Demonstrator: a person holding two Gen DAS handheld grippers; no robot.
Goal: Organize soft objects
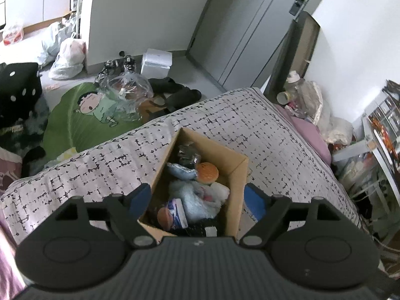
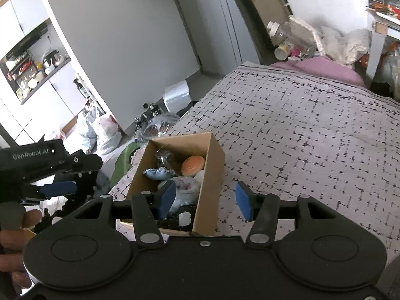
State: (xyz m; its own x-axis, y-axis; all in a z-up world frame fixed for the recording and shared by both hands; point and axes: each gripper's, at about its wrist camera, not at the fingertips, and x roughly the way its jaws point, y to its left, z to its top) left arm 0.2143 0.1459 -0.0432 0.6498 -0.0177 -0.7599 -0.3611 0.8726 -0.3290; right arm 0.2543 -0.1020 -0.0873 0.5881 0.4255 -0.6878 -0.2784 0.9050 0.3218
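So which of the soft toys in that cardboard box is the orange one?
The round orange bun-shaped plush toy against the cardboard box's far wall; the soft toys around it are pale blue, white or dark.

Right claw (image 2: 205,203) spread wide, holding nothing, above near end of cardboard box (image 2: 212,175) on patterned bed (image 2: 312,135). Box holds orange bun plush (image 2: 193,165), blue plush (image 2: 157,174), pale fluffy items. Left claw (image 2: 58,188) at left edge.

Black ribbed claw (image 1: 197,200) body w/ blue pads (image 2: 243,201), round discs, silver screws, "GenRobot.AI" print.
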